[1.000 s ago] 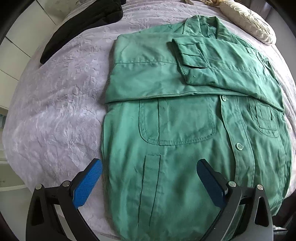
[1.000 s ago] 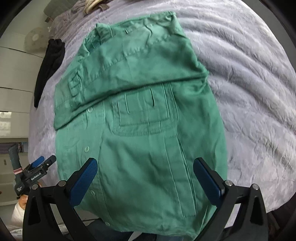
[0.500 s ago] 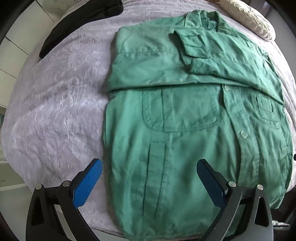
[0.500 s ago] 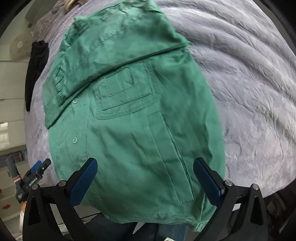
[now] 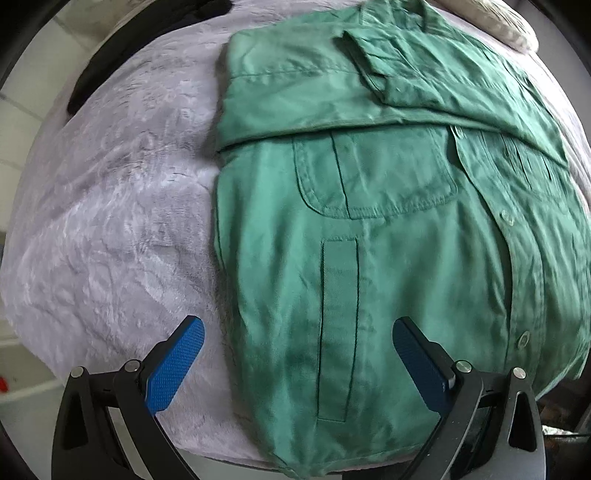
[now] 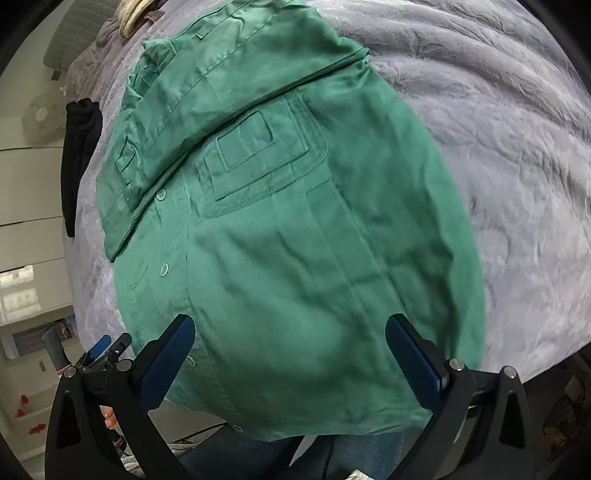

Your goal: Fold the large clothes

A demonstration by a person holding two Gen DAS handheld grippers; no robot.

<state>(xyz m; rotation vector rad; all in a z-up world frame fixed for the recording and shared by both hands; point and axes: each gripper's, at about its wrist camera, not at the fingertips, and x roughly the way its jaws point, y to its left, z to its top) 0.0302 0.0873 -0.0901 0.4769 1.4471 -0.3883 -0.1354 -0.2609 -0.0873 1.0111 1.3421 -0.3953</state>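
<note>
A green jacket (image 5: 369, 229) lies flat, front side up, on a bed covered with a grey plush blanket (image 5: 110, 221). Both sleeves (image 5: 314, 99) are already folded across the chest, so the upper part makes a tidy band, and the lower part with the pockets and buttons is spread out toward the bed edge. The hem hangs a little over this edge.

The left tool (image 5: 295, 354) hovers above the lower left part of the jacket with its fingers wide apart and nothing between them. The right tool (image 6: 288, 350) hovers above the lower right part, also wide apart and empty. In the right wrist view the left tool is visible low at the side, near the hem.

The step in hand seems to be the approach to the hem, before the lengthwise fold. The next move probably calls for each tool to go down to one hem corner, to close on the full thickness of cloth, and then to carry the hem up toward the collar (image 5: 391, 14) evenly, so the sleeves stay in place.

A black garment (image 6: 79, 155) lies apart, at the far side of the bed.
</note>
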